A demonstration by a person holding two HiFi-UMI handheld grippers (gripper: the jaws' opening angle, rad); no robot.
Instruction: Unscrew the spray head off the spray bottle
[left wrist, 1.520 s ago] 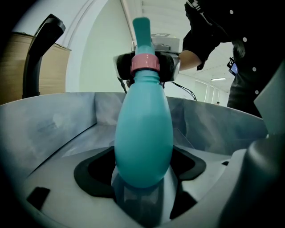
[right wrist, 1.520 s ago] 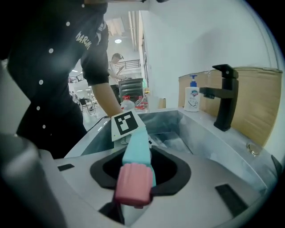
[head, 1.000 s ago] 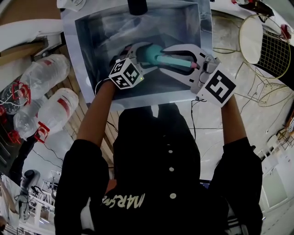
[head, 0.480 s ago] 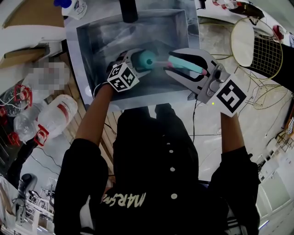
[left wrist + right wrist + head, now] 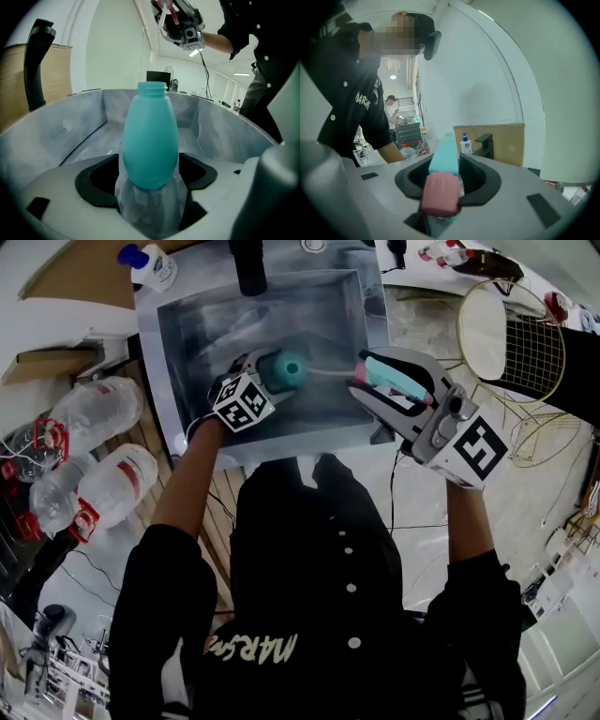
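Observation:
Over the sink, my left gripper (image 5: 272, 373) is shut on the teal spray bottle (image 5: 284, 368). In the left gripper view the bottle (image 5: 150, 140) stands between the jaws of that gripper (image 5: 150, 192), its threaded neck open and bare. My right gripper (image 5: 386, 379) is shut on the teal spray head (image 5: 394, 374) with its pink trigger, held apart from the bottle to the right. The head's thin dip tube (image 5: 330, 372) trails toward the bottle's mouth. The right gripper view shows the spray head (image 5: 443, 161) clamped in the right gripper (image 5: 444, 180), pink trigger nearest the camera.
The steel sink (image 5: 187, 329) has a black faucet (image 5: 248, 263) at its far rim and a soap dispenser (image 5: 150, 265) at its corner. Several plastic water bottles (image 5: 94, 409) lie to the left. A wire basket (image 5: 511, 334) stands to the right. A cardboard box (image 5: 506, 140) is behind the faucet.
The right gripper has lifted the spray head up and to the right, away from the bottle's neck, and the dip tube has come out. The left gripper and bottle have barely moved.

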